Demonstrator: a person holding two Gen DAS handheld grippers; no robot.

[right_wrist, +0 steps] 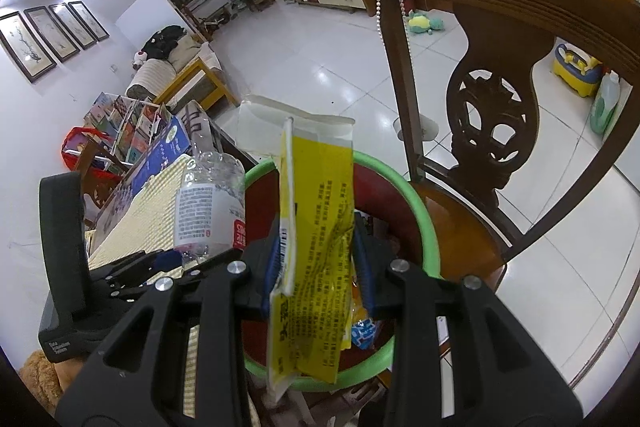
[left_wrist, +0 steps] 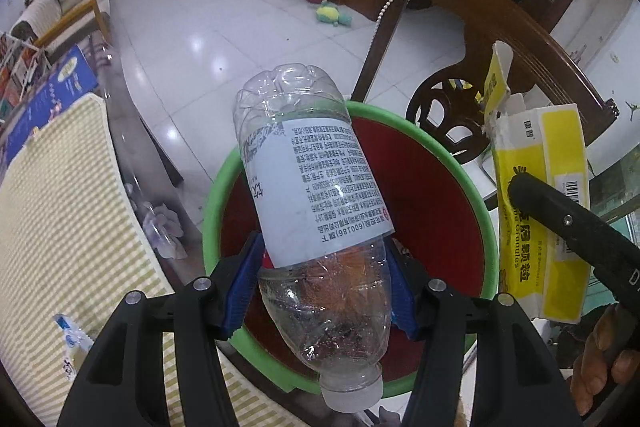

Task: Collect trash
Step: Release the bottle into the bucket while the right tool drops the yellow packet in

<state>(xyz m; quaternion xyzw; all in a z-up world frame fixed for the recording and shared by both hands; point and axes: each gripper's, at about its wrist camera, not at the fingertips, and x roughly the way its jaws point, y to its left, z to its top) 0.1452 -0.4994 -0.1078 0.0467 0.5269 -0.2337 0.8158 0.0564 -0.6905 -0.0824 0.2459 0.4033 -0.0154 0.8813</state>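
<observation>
Left wrist view shows the left gripper (left_wrist: 324, 283) clamped on an empty plastic bottle (left_wrist: 312, 195) above the green-rimmed bin (left_wrist: 480, 211). Right wrist view shows the right gripper (right_wrist: 318, 267) pinching a flattened yellow carton (right_wrist: 316, 227) over that bin, whose trash only this view reveals. Both look ready to drop, so next the jaws should spread.

Two black handheld grippers

Left gripper (left_wrist: 324, 283) and right gripper (right_wrist: 318, 267): ribbed blue pads, black cut-out arms, silver round screws, white lettering on the bodies.
</observation>
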